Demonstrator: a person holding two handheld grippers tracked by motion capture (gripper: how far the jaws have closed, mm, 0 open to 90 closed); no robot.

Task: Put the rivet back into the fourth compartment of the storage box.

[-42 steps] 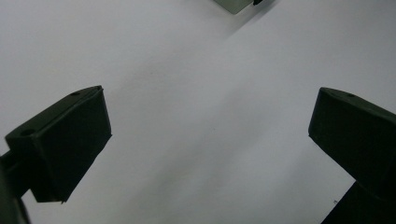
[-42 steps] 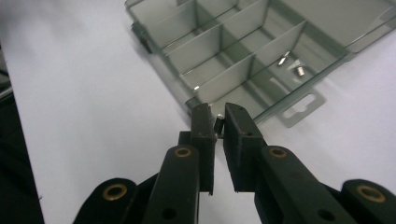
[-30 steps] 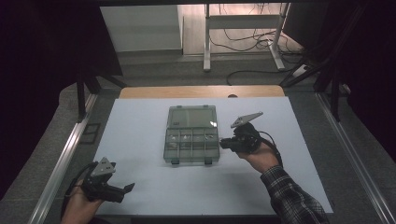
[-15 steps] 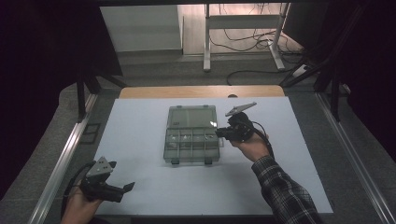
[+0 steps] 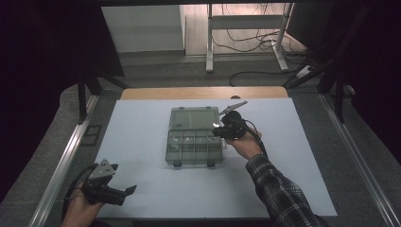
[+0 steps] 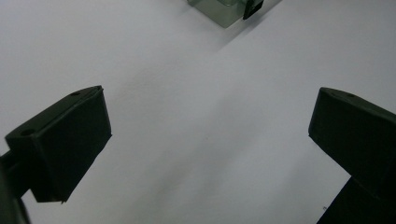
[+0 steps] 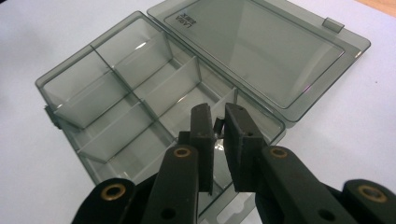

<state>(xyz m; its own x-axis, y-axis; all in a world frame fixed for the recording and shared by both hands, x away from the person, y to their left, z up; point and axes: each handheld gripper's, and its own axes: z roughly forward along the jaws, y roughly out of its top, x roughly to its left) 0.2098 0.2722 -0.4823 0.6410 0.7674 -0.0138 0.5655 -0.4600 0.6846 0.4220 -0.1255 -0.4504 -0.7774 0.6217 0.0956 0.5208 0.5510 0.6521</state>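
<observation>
A smoky clear compartment box lies open in the middle of the white table, its lid folded back flat on the far side. In the right gripper view the box shows several empty compartments and the lid beyond them. My right gripper hovers at the box's right edge, over a near compartment. Its jaws are almost together, pinching a small dark piece. My left gripper rests near the table's front left, open and empty, well apart from the box corner.
The white table top has bare room on both sides of the box. Metal rails run along the table's left and right. A stand and loose cables sit on the floor beyond the far edge.
My right gripper has moved left and slightly away from me, from beside the box to over its right-hand compartments. The left gripper has stayed where it was.
</observation>
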